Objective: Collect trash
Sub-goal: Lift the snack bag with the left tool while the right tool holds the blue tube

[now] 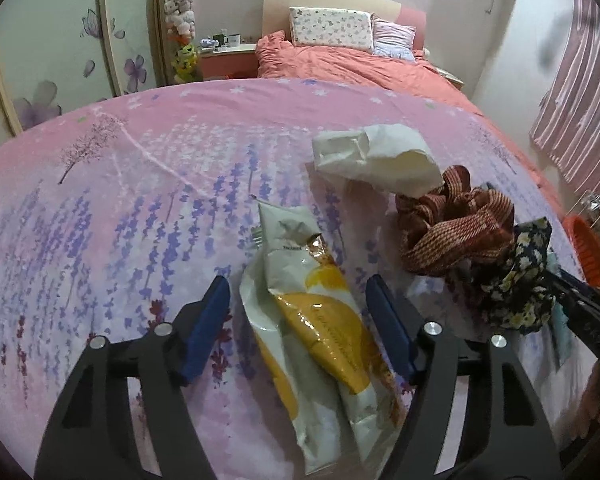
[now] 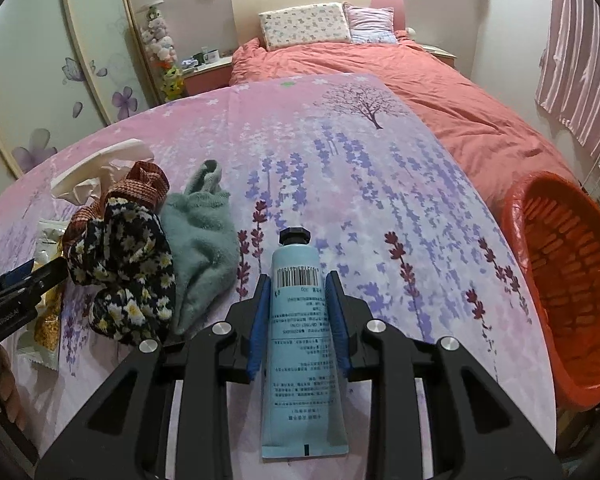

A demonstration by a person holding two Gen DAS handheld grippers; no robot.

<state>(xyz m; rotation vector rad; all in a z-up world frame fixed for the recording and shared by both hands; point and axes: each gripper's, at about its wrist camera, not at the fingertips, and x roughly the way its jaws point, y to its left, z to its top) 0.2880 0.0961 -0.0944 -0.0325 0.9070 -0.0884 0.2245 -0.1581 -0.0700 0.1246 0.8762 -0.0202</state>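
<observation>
Right tool (image 2: 299, 312) clenched on blue tube (image 2: 300, 344); left tool (image 1: 298, 320) released around wrapper (image 1: 320, 328); red basket (image 2: 540, 216) looks empty.

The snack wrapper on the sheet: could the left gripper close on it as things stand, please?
Probably yes. The left gripper stands open with the snack wrapper lying lengthwise between its pads, and nothing covers it there.

Ahead of me a pink floral sheet (image 2: 340, 168) covers the work surface, with a coral-quilted bed (image 2: 380, 72) behind it. On the sheet I see a dark daisy-print scrunchie (image 2: 120, 256) touching a red woven one (image 1: 456, 224), a mint knitted piece (image 2: 204, 240) just beside them. Stuffed toys (image 1: 180, 12) hang by the flowered wardrobe (image 1: 52, 60); striped pink curtains (image 1: 580, 100) on the right
</observation>
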